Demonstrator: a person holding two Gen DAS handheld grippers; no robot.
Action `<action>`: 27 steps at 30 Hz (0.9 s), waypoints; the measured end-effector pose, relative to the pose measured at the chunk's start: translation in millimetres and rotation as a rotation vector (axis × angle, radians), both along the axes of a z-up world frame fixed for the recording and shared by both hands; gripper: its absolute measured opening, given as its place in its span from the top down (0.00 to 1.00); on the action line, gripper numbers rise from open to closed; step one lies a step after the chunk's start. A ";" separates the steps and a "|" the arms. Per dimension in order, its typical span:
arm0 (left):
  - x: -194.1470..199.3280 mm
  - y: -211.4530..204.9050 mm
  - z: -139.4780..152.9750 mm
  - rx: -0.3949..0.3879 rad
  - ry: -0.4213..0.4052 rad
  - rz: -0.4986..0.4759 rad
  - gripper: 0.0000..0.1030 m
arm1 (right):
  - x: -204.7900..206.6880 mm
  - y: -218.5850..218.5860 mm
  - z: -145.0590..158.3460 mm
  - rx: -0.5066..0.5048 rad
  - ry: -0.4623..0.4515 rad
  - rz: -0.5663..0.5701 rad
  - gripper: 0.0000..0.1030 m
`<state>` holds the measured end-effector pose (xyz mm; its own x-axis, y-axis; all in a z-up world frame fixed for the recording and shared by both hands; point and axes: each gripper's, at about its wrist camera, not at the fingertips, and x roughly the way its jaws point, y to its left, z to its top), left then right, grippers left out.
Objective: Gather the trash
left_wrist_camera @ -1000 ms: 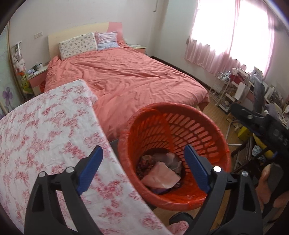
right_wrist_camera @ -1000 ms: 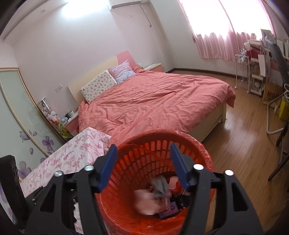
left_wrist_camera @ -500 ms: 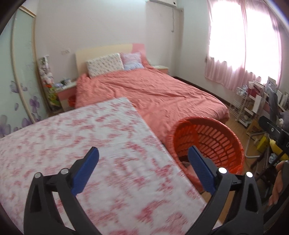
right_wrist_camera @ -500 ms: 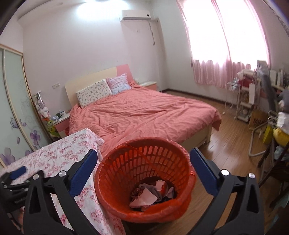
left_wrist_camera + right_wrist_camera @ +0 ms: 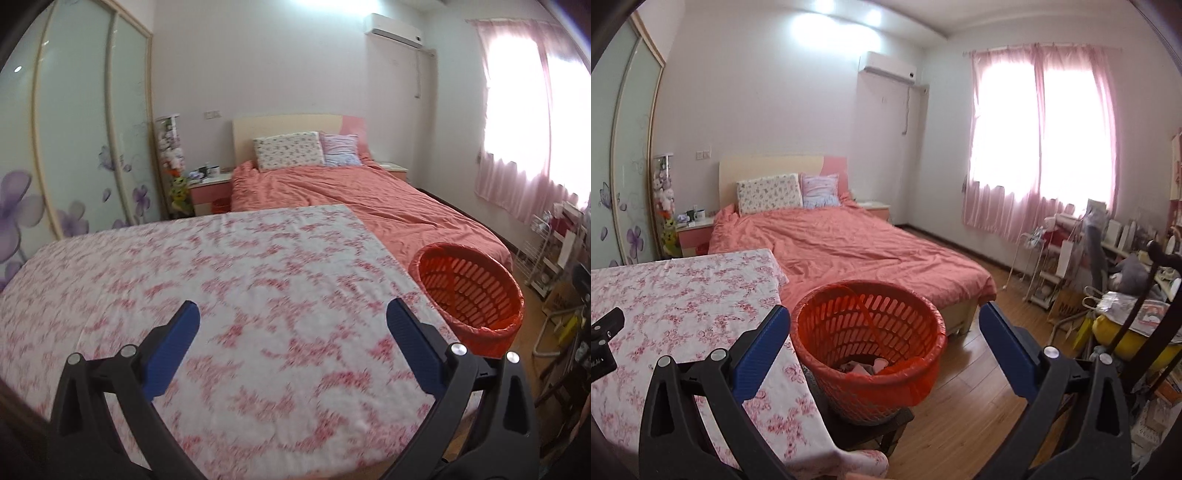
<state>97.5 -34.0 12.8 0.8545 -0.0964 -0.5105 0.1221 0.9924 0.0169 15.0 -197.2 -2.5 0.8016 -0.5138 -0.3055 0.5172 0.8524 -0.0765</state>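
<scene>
An orange slotted trash basket (image 5: 870, 338) lined with an orange bag stands on a dark stool beside the table; crumpled trash (image 5: 862, 366) lies at its bottom. It also shows in the left wrist view (image 5: 469, 286) at the right. My left gripper (image 5: 293, 325) is open and empty above the floral tablecloth (image 5: 221, 280). My right gripper (image 5: 884, 325) is open and empty, held back from the basket, which sits between its fingers in the view. The left gripper's body shows at the left edge of the right wrist view.
The table with the pink floral cloth (image 5: 676, 295) is left of the basket. A bed with a salmon cover (image 5: 849, 247) lies behind. Wooden floor (image 5: 975, 406) is to the right, with cluttered racks and a chair (image 5: 1108, 295) by the window.
Both grippers have pulled up and back from the basket. The left one swung left over the table. The right one opened wider, and the basket now looks smaller and farther.
</scene>
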 end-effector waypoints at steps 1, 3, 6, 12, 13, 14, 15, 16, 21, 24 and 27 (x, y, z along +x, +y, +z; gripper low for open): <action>-6.3 6.6 -2.1 -0.016 0.003 0.015 0.04 | -4.5 2.9 -2.1 0.007 0.002 -0.011 0.02; -18.7 17.3 -7.1 -0.038 0.011 0.037 0.04 | -8.4 8.8 -6.6 0.030 0.002 -0.005 0.02; -33.9 28.1 -12.7 -0.059 0.020 0.069 0.04 | -12.5 15.6 -12.4 0.060 0.038 0.011 0.02; -55.2 38.0 -21.8 -0.051 0.037 0.123 0.04 | -16.9 17.4 -18.7 0.151 0.089 0.047 0.02; -58.2 38.6 -22.6 -0.048 0.037 0.125 0.04 | -16.3 19.9 -19.6 0.145 0.098 0.050 0.02; -61.2 38.4 -22.6 -0.043 0.034 0.128 0.04 | -17.9 23.9 -21.6 0.137 0.102 0.050 0.02; -64.0 38.0 -22.3 -0.038 0.029 0.129 0.04 | -17.8 28.2 -22.5 0.123 0.110 0.049 0.02; -65.9 37.4 -22.3 -0.033 0.024 0.129 0.04 | -17.3 32.0 -23.5 0.114 0.120 0.047 0.02; -72.7 30.2 -16.0 -0.015 -0.003 0.107 0.04 | -19.2 35.6 -29.2 0.121 0.153 0.046 0.02; -73.6 26.7 -12.9 -0.013 -0.012 0.097 0.04 | -20.7 32.7 -30.4 0.144 0.162 0.041 0.02; -75.4 24.4 -12.5 -0.006 -0.018 0.096 0.04 | -22.0 30.5 -30.3 0.160 0.170 0.028 0.02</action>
